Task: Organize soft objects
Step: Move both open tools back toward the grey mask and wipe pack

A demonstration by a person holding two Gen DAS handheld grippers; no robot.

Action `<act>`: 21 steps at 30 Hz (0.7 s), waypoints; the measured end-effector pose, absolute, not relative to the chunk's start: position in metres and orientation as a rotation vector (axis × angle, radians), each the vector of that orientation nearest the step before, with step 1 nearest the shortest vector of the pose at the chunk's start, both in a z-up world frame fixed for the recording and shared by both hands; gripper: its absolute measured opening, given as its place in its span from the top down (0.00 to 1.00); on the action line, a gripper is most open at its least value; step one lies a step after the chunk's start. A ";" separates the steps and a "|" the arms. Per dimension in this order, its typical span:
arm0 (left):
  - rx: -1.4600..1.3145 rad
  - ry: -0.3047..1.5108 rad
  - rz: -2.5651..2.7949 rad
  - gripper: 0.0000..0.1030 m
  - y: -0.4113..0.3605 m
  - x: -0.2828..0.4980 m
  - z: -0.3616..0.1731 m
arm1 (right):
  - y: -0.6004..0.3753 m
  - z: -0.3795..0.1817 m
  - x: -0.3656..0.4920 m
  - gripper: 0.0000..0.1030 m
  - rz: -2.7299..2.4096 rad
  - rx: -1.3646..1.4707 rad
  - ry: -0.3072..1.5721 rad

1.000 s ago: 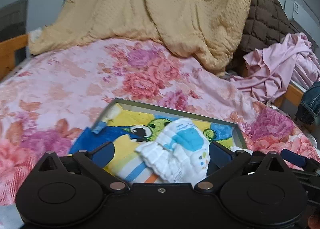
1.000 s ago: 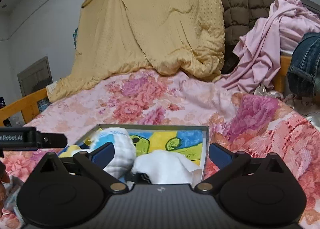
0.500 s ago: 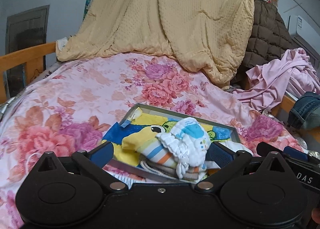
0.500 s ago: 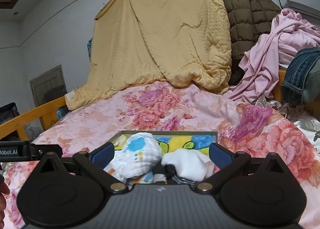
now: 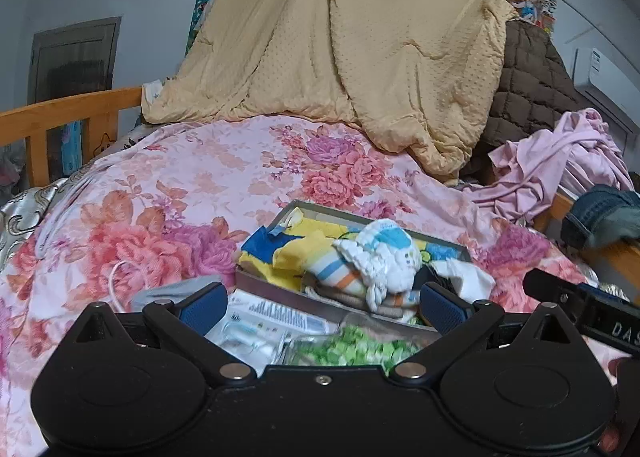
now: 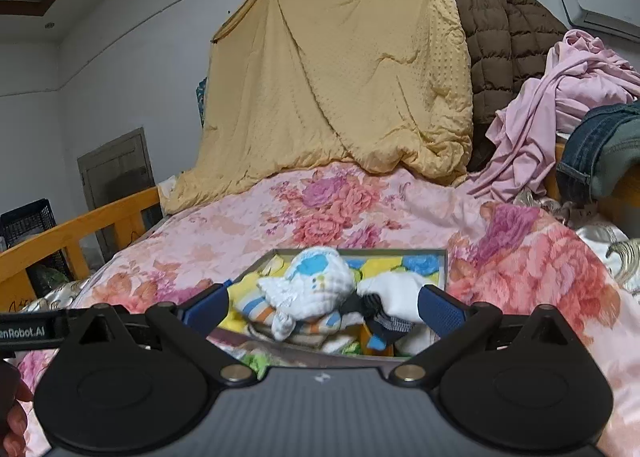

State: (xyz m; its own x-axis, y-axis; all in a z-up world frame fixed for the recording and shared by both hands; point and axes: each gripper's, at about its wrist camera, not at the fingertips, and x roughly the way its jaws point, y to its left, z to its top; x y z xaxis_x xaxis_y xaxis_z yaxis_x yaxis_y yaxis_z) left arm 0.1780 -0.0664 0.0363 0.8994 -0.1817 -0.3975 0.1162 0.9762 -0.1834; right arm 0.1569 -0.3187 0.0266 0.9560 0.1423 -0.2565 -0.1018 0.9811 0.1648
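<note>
Left gripper (image 5: 322,307) fingers spread wide, gripping nothing, above plastic packets (image 5: 272,327); right gripper (image 6: 322,305) likewise released, empty; beyond both, grey tray (image 6: 442,269) on floral bedspread (image 6: 320,209), holding white-blue bundled cloth (image 6: 316,285) atop striped cloth (image 5: 334,273), white cloth (image 6: 394,289) beside; yellow blanket (image 6: 340,77) hanging behind.

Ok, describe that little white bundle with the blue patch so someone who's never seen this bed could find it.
On the pink floral bedspread sits a shallow grey tray lined with yellow and blue cartoon cloth. The bundle lies on top of the pile inside, left of a plain white cloth. Only it has a blue patch and small coloured dots.
</note>
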 end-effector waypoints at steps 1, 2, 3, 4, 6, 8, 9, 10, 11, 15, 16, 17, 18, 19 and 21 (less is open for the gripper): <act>-0.149 0.425 -0.158 0.01 -0.065 0.173 0.035 | -0.317 0.025 0.154 0.00 0.124 0.149 0.278; -0.141 0.425 -0.159 0.01 -0.063 0.168 0.033 | -0.316 0.024 0.150 0.00 0.122 0.148 0.285; -0.135 0.426 -0.159 0.01 -0.062 0.163 0.032 | -0.315 0.023 0.146 0.00 0.121 0.149 0.290; -0.130 0.428 -0.162 0.01 -0.060 0.157 0.030 | -0.313 0.022 0.143 0.00 0.120 0.152 0.296; -0.121 0.432 -0.166 0.01 -0.057 0.148 0.026 | -0.311 0.020 0.135 0.00 0.123 0.166 0.310; -0.113 0.434 -0.168 0.01 -0.053 0.138 0.023 | -0.308 0.018 0.128 0.00 0.129 0.172 0.326; -0.109 0.438 -0.169 0.01 -0.051 0.134 0.021 | -0.305 0.016 0.125 0.00 0.132 0.170 0.333; -0.105 0.441 -0.170 0.01 -0.049 0.130 0.020 | -0.303 0.015 0.122 0.00 0.135 0.165 0.338; -0.100 0.443 -0.172 0.01 -0.046 0.125 0.018 | -0.300 0.014 0.118 0.00 0.137 0.158 0.344; -0.089 0.456 -0.174 0.01 -0.036 0.111 0.014 | -0.286 0.010 0.107 0.00 0.153 0.132 0.363; -0.082 0.461 -0.172 0.01 -0.033 0.107 0.012 | -0.283 0.009 0.104 0.00 0.158 0.127 0.368; -0.075 0.467 -0.169 0.01 -0.030 0.104 0.011 | -0.280 0.008 0.102 0.00 0.161 0.122 0.372; -0.070 0.471 -0.168 0.01 -0.028 0.101 0.010 | -0.276 0.007 0.099 0.00 0.165 0.118 0.376; -0.067 0.474 -0.167 0.01 -0.026 0.098 0.010 | -0.273 0.006 0.096 0.00 0.168 0.114 0.380; -0.063 0.495 -0.166 0.01 -0.020 0.095 0.008 | -0.268 0.005 0.090 0.00 0.176 0.110 0.386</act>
State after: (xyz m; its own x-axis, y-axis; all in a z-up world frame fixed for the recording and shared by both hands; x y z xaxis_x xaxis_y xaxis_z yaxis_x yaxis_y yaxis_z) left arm 0.0953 -0.0199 0.0078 0.8669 -0.1737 -0.4672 0.1432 0.9846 -0.1003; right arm 0.0903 -0.2683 0.0048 0.9116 0.1911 -0.3640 -0.1492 0.9788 0.1402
